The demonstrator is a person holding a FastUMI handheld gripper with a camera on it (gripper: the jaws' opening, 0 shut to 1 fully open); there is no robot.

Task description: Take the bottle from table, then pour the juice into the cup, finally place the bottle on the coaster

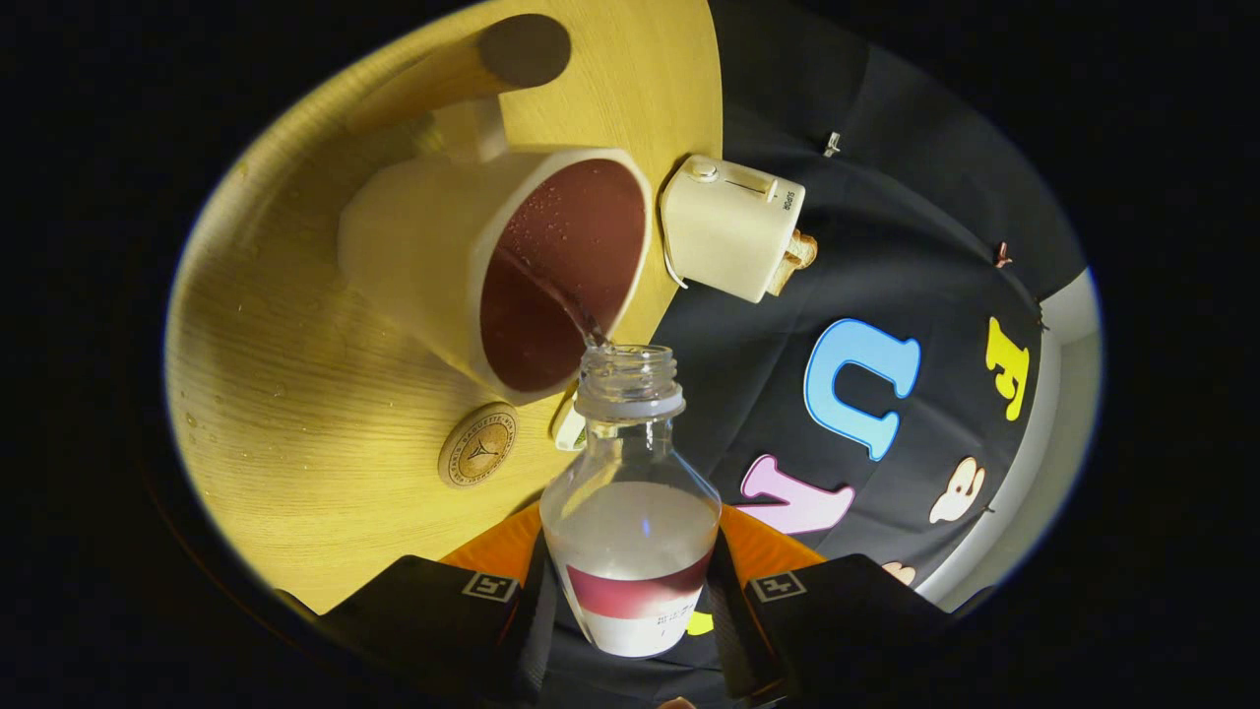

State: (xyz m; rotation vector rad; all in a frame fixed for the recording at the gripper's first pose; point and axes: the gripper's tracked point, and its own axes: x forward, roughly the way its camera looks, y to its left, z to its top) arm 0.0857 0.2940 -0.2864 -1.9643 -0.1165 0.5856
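Lighting is warm and fairly bright over the table (295, 414), falling off to dark toward the margins. The cup (492, 266) is evenly lit; droplets inside it catch small highlights. A soft glare spot sits on the bottle (630, 492), which is sharp. The gripper (630, 601), fingers clamped on the bottle, is underlit. Fisheye distortion bends the table's edge strongly.

— What do you have behind the work area?

— I see a round pale wooden table (295, 414), its grain lit warm, with droplets scattered on it. A cream toaster (733, 226) stands at its edge, bread in the slot. Behind hangs the black cloth wall (886, 197), pinned with clips, and a pale strip beyond.
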